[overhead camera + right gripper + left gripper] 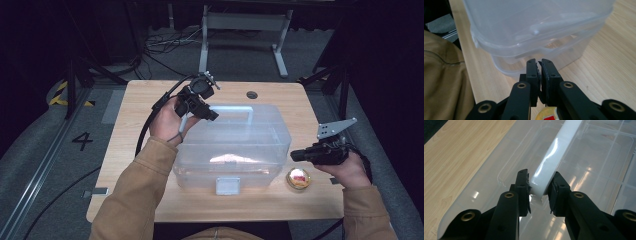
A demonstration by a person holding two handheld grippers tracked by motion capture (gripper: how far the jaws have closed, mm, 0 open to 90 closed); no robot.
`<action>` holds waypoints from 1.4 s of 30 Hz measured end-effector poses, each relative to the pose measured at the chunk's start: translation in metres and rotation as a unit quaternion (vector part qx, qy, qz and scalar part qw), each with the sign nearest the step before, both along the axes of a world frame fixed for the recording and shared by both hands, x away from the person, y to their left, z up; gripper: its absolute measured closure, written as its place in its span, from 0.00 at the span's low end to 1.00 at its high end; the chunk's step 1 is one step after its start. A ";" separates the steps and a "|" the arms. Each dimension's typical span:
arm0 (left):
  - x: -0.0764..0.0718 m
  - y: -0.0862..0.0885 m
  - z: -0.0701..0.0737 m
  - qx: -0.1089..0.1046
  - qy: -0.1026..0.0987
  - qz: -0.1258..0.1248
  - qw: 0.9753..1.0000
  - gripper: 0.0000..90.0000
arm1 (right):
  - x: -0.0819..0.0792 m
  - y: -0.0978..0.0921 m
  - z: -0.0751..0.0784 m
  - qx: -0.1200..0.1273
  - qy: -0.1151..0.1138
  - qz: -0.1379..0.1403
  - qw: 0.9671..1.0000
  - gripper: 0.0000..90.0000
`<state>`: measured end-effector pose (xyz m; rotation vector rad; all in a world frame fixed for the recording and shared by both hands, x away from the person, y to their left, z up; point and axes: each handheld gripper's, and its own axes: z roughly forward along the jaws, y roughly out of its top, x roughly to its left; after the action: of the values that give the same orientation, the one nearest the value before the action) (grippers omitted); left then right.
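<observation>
Both jaws clamp white handle [550, 162] crosswise.

One sign reads clearly — a black "4" [82, 140] on the grey floor [40, 150], left of the counter [140, 95].

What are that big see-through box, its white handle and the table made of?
The storage box looks like clear, glossy plastic: you see through its walls, and its lid throws bright reflections. The handle, clamped by the left tool, seems smooth opaque white plastic with a shiny highlight. The table shows pale wood grain with a matte finish; whether solid wood or laminate, I can't tell.
</observation>
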<state>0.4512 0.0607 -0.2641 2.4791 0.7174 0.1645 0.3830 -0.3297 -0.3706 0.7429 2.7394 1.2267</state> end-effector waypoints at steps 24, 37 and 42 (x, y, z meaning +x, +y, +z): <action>0.004 0.003 0.006 -0.007 0.006 0.010 1.000 0.80 | -0.004 0.019 0.000 0.013 -0.005 0.047 0.999 1.00; -0.004 0.011 0.017 -0.026 -0.008 0.011 1.000 0.72 | -0.004 0.017 0.001 0.028 -0.008 0.039 0.999 1.00; -0.015 0.022 0.034 -0.056 -0.030 0.017 0.998 0.64 | -0.005 0.017 0.002 0.034 -0.013 0.035 0.999 1.00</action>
<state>0.4363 0.0827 -0.2305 2.3465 0.7229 0.2039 0.3784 -0.3127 -0.3685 0.6364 2.7388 1.3388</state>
